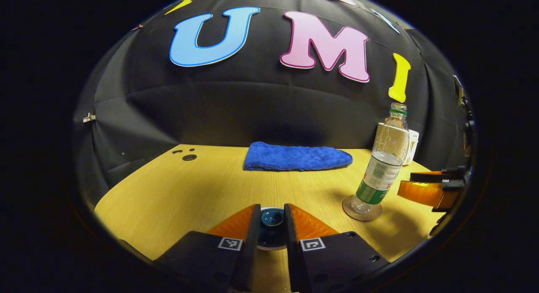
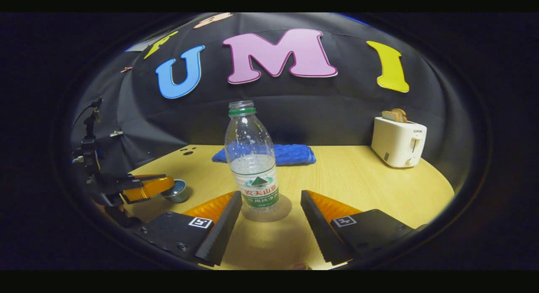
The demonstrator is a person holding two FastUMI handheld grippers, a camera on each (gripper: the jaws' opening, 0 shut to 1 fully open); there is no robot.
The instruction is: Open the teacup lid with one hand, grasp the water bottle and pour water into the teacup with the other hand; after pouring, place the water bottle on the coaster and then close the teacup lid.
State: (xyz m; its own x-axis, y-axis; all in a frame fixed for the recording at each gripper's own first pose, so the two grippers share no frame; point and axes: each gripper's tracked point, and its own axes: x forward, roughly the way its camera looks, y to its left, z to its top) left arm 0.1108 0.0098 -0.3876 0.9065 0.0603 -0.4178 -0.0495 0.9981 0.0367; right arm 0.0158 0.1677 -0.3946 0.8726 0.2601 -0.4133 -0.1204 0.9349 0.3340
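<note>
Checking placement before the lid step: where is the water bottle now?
In the right gripper view, the water bottle stands upright on the coaster, mid-table, in front of the blue towel.

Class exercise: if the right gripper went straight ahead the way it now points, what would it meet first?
The water bottle, standing uncapped on the coaster right ahead. The right gripper has its jaws open, one each side of the bottle's base, so the bottle would probably slide in between them; depth is hard to judge.

Your booth is dim, lit from overhead: the table [image 2: 358, 175] glows warm ahead of your tongs, while the backdrop stays dark. The water bottle [image 2: 252, 158] drops a soft shadow toward your right gripper [image 2: 269, 225]. Fisheye bends the table edge; both views blur toward the rim.
</note>
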